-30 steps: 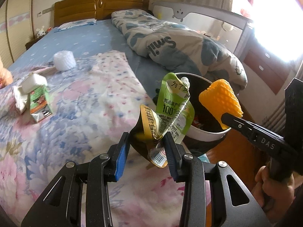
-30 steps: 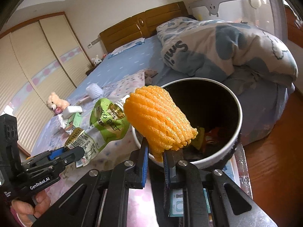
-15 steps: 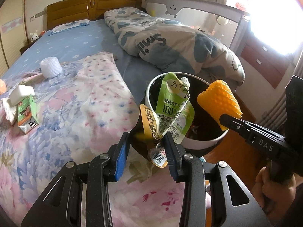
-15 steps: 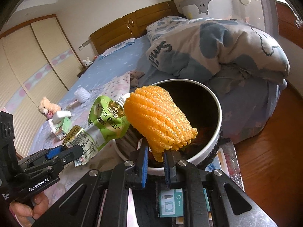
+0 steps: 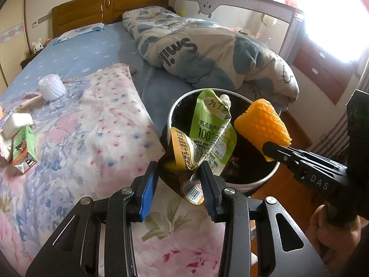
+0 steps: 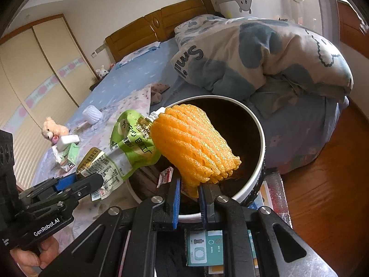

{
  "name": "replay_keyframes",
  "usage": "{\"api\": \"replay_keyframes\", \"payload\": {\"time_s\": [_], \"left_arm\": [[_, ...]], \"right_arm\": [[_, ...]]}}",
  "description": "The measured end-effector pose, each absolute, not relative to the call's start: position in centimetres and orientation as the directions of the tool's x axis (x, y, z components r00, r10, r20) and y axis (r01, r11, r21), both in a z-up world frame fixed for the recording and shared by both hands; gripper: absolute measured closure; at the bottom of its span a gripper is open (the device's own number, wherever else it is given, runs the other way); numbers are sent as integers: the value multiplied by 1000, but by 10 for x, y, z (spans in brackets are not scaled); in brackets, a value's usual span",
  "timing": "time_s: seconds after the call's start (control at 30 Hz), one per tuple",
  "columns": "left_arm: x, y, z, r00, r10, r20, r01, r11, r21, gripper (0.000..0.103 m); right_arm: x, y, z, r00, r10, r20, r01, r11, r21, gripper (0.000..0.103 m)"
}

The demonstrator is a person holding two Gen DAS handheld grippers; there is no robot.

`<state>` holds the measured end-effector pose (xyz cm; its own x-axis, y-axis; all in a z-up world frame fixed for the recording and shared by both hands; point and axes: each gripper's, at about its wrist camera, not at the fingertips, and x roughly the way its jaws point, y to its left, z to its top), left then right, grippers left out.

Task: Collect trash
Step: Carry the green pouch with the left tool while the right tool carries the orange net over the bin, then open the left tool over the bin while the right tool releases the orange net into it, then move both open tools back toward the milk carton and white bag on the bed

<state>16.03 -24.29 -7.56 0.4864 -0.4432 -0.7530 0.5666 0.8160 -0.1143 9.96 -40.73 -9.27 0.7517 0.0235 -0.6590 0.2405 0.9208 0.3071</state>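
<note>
My left gripper is shut on a crumpled green drink pouch and a yellow wrapper, held at the near rim of a white trash bin with a black liner. My right gripper is shut on an orange foam fruit net and holds it over the bin's opening. In the right wrist view the pouch and the left gripper show left of the net. In the left wrist view the net and the right gripper show at the right.
On the floral sheet at the left lie a green carton, a white block and a white foam net. A rolled quilt lies behind the bin. Wooden floor is to the right. A teddy bear sits on the bed.
Both grippers have moved closer to the bin with their loads. The pouch and the orange net now stand over the bin's opening instead of beside it.
</note>
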Motion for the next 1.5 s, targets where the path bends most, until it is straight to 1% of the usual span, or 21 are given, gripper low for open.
{"api": "replay_keyframes", "payload": {"time_s": [0.27,0.6,0.67,0.7,0.73,0.77,0.8,0.83,0.97,1.07,1.13,1.23,1.33,1.5], "left_arm": [[165,-250,-79,480,-438,-760,566,817,-113,68],[171,-256,-81,466,-443,-766,570,813,-123,67],[172,-255,-81,456,-450,-767,566,812,-140,66],[173,-255,-82,451,-454,-768,565,812,-148,62],[173,-253,-82,450,-454,-769,561,814,-153,60],[173,-251,-82,452,-452,-769,556,817,-153,55],[172,-249,-82,455,-451,-768,553,819,-153,54],[171,-247,-82,457,-453,-766,551,820,-156,54],[168,-235,-84,466,-444,-765,535,830,-156,50],[165,-221,-86,479,-430,-765,516,843,-150,48],[164,-208,-87,489,-419,-765,495,855,-151,46],[165,-187,-88,502,-404,-765,461,873,-158,45],[165,-165,-90,519,-384,-764,422,892,-162,45],[170,-124,-96,541,-349,-765,337,924,-183,44]], "right_arm": [[104,-414,-98,740,24,-672,251,917,310,88],[110,-417,-98,734,22,-679,254,918,304,85],[112,-417,-97,730,22,-683,256,918,303,80],[112,-418,-97,730,23,-683,259,916,307,75],[112,-419,-97,731,24,-682,260,914,311,66],[112,-420,-98,732,27,-681,260,913,316,61],[111,-420,-98,733,26,-680,261,912,317,54],[111,-420,-98,733,26,-679,262,912,317,52],[110,-417,-96,740,18,-673,266,911,317,51],[108,-413,-94,748,17,-663,261,911,318,45],[107,-407,-92,755,17,-655,254,914,316,37],[106,-398,-89,767,20,-641,240,918,317,30],[107,-385,-86,777,38,-628,219,919,327,27],[111,-359,-84,790,79,-608,168,926,338,26]]}}
